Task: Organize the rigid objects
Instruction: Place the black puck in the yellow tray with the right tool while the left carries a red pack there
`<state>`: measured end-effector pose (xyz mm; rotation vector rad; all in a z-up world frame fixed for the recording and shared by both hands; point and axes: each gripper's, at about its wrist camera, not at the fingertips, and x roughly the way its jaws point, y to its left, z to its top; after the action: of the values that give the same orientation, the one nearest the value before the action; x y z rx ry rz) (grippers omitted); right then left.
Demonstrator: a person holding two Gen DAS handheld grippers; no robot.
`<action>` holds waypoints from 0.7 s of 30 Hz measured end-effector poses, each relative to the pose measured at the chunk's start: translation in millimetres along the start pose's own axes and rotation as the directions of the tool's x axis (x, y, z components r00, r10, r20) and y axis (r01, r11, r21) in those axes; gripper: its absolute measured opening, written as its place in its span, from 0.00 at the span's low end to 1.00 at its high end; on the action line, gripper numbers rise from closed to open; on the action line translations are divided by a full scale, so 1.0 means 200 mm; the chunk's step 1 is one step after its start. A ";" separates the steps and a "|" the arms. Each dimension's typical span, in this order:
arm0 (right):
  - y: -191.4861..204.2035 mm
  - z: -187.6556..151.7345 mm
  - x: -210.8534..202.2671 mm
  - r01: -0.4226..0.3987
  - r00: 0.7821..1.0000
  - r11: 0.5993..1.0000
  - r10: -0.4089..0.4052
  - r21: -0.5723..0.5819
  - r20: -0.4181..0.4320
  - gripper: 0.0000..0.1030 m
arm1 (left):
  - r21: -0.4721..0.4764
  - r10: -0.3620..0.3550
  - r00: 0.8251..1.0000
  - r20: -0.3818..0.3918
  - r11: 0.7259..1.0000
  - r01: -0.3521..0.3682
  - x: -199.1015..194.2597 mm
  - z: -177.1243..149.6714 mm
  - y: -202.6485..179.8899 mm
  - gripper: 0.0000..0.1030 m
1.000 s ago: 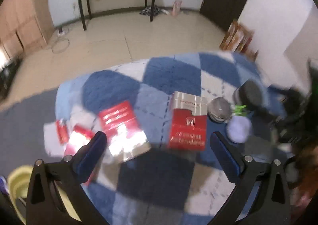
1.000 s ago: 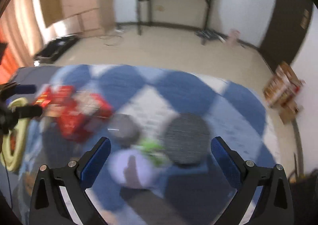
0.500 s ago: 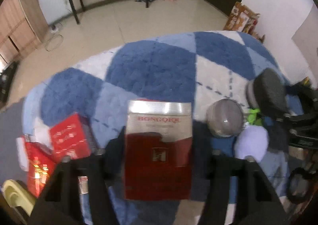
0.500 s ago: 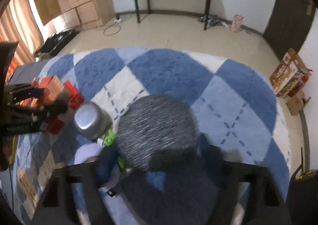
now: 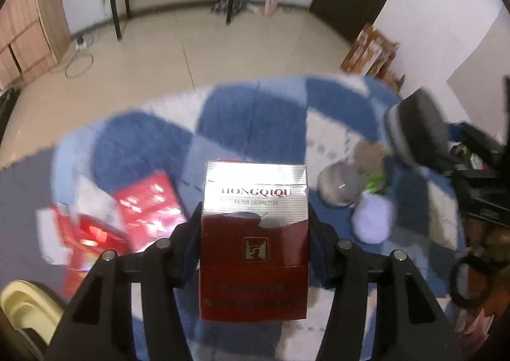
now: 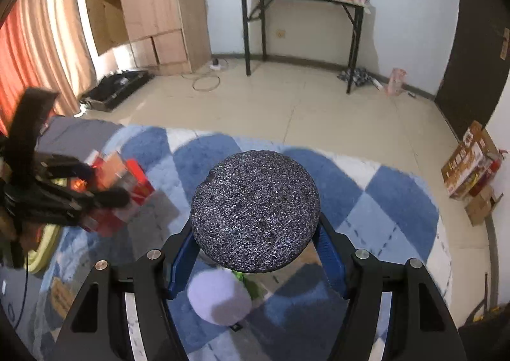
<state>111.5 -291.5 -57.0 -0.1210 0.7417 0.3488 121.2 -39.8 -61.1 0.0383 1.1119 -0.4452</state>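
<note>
The right gripper (image 6: 255, 252) clamps a round, speckled dark grey disc (image 6: 255, 211) between its 2 blue-padded fingers (image 6: 180, 260), above a blue-and-white checked rug (image 6: 366, 201). A lavender ball (image 6: 220, 298) lies below (blurred). At left, the other gripper (image 6: 105, 188) grips a red pack (image 6: 127, 188).

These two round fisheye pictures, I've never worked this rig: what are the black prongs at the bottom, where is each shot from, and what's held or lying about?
There is no robot arm: a person carries a hand-held gripper in each hand, with a camera looking forward along its jaws. The black prongs are those jaws.

In the left wrist view, the left gripper is shut on a red and silver cigarette pack. In the right wrist view, the right gripper is shut on a dark speckled round disc.

Below lies a blue and white checkered rug. On it are red packs, a silver ball, something green and a pale purple object.
</note>
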 end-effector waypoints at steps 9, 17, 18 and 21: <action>-0.06 -0.01 -0.07 0.015 1.000 1.000 -0.015 0.002 -0.026 0.66 | 0.016 0.024 1.000 0.006 1.000 -0.024 0.06 -0.05 -0.06 0.82; 0.01 -0.01 -0.10 0.017 1.000 1.000 -0.016 -0.018 0.003 0.66 | 0.004 0.007 0.999 0.032 1.000 -0.007 -0.02 -0.09 -0.02 0.56; 0.03 0.01 -0.10 0.008 1.000 1.000 -0.008 -0.023 0.009 0.66 | -0.011 -0.005 0.998 0.056 1.000 0.006 -0.07 -0.09 0.00 0.56; 0.18 0.08 -0.13 -0.040 0.999 0.997 0.042 -0.070 0.031 0.66 | -0.053 -0.035 0.987 0.155 0.998 0.044 -0.36 -0.14 0.13 0.56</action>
<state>90.5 -261.0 -27.0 -0.1656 0.7010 0.4152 79.9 15.7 -15.5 -0.0667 0.9742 -0.4447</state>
